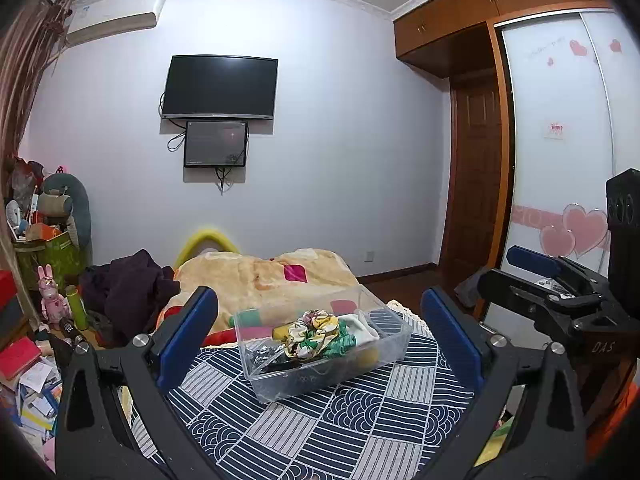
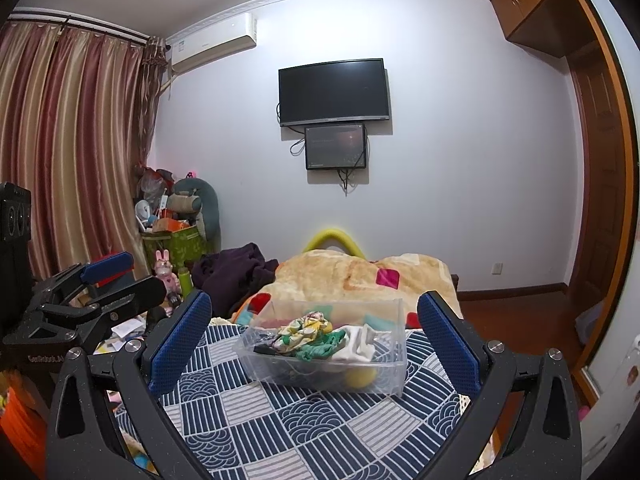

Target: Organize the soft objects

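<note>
Soft fabric pieces [image 1: 320, 334], floral, green and white, heaped in clear plastic bin [image 1: 384, 354] | bin on blue patterned cloth [image 1: 304, 432], frame centre | left gripper [image 1: 320, 338] jaws wide apart, holding nothing, short of bin | right gripper [image 2: 316, 338] likewise | beige blanket [image 2: 360, 276] at 12 o'clock beyond bin

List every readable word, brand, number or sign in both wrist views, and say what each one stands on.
"DAS" – white lettering on the right gripper body, seen in the left wrist view.
"GenRobot.A" – on the left gripper body, cut off by the arm in front.
Air conditioner logo: too small to read.
Television brand mark: blurred.
Wardrobe door script and sticker: illegible.
</note>
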`<action>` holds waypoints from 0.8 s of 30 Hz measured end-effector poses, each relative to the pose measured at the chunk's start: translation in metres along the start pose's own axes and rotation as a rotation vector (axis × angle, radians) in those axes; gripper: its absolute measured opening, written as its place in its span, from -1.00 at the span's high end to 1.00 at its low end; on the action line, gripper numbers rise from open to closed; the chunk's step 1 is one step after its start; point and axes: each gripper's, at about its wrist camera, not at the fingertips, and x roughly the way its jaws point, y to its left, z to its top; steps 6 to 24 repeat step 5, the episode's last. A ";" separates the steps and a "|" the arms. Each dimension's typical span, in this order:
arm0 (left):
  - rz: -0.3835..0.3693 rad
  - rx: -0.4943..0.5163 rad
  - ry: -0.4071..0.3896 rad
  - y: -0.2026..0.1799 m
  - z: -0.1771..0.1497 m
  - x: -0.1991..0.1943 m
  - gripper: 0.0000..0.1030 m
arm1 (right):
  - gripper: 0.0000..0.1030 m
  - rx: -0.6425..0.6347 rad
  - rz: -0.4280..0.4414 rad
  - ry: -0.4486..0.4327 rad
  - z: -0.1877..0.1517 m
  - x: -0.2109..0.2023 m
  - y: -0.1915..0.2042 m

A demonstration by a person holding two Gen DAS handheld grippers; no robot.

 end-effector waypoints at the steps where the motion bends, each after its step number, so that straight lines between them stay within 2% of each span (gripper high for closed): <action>1: 0.001 0.000 0.001 0.000 0.000 0.000 -1.00 | -1.00 0.001 -0.001 0.000 0.000 0.000 0.000; 24: -0.008 -0.006 0.007 -0.001 0.000 0.001 -1.00 | -1.00 0.001 -0.001 0.002 0.000 0.001 0.000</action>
